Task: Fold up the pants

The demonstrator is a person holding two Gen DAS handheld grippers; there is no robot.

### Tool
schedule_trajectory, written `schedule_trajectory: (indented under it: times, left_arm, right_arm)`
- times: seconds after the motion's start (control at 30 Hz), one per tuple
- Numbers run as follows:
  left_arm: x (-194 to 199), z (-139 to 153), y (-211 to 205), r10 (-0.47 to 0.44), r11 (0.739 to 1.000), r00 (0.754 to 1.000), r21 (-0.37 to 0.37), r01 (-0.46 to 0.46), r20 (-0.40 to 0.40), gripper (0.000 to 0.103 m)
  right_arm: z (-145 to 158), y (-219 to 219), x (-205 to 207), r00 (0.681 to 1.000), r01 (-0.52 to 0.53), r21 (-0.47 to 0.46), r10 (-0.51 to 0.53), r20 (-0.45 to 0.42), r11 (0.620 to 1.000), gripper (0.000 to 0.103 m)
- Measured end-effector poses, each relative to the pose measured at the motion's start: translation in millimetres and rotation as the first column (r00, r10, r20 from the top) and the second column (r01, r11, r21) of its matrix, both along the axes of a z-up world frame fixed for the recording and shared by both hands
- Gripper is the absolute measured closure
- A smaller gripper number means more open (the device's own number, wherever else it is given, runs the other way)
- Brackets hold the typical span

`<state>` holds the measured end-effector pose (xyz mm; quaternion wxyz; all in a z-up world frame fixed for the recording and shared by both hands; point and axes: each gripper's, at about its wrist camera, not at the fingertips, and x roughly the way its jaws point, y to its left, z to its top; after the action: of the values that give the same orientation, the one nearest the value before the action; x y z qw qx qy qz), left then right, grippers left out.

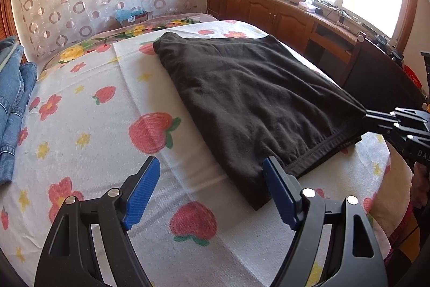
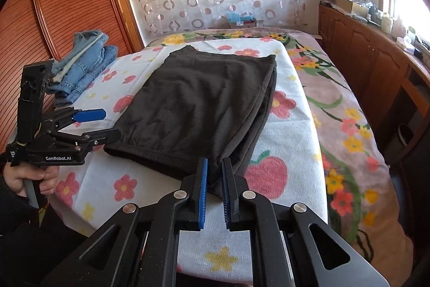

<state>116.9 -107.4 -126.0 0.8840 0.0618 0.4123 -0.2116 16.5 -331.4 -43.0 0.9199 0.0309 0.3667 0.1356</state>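
Black pants [image 1: 255, 98] lie folded into a flat rectangle on a strawberry-print sheet [image 1: 107, 125] on the bed. My left gripper [image 1: 211, 162] is open, its blue pads wide apart; the right pad touches the near hem at the pants' near left corner, the left pad is over bare sheet. In the right wrist view the pants [image 2: 204, 98] reach down to my right gripper [image 2: 215, 162], whose pads pinch black fabric at the near right corner. The left wrist view shows the right gripper [image 1: 368, 116] gripping that corner. The left gripper [image 2: 111, 123] sits beside the pants' left corner.
Folded blue jeans [image 2: 86, 63] lie at the far left of the bed, next to a wooden slatted door [image 2: 67, 4]. A floral blanket [image 2: 336, 98] covers the bed's right side. A wooden cabinet [image 1: 268, 10] with clutter runs under the window. A hand [image 2: 24, 179] holds the left gripper.
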Motion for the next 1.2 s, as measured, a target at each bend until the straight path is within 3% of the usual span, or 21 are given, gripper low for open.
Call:
schedule_trajectory:
  times: [0.27,0.33,0.57,0.97,1.2]
  left_arm:
    - [-7.2,15.3,-1.5,-0.037,0.997,0.999,-0.066,0.038,0.025,0.025]
    - [-5.6,12.7,-4.6,-0.042,0.997,0.999,-0.062,0.042,0.011,0.031]
    - [-0.9,-5.3,-8.5,-0.03,0.999,0.998,-0.029,0.029,-0.048,0.034]
    - [-3.3,-7.2,-3.9,-0.02,1.0,0.999,-0.021,0.019,-0.038,0.033]
    - [-1.6,-8.9,-0.7,0.001,1.0,0.999,-0.027,-0.002,-0.04,0.024]
  right_arm:
    - [-8.8,2.3,-1.6,1.0,0.018,0.019,-0.018,-0.015,1.0,0.093]
    - [-8.1,2.9,-1.4,1.0,0.025,0.016,-0.025,-0.009,1.0,0.092]
    - [-18.3,4.7,3.7,0.997,0.072,-0.031,-0.073,-0.019,0.997,0.071]
    - [-23.3,4.2,5.5,0.998,0.063,0.005,-0.063,-0.03,0.998,0.07]
    - [-24.7,5.4,3.3,0.997,0.072,0.001,-0.072,-0.02,0.997,0.071]
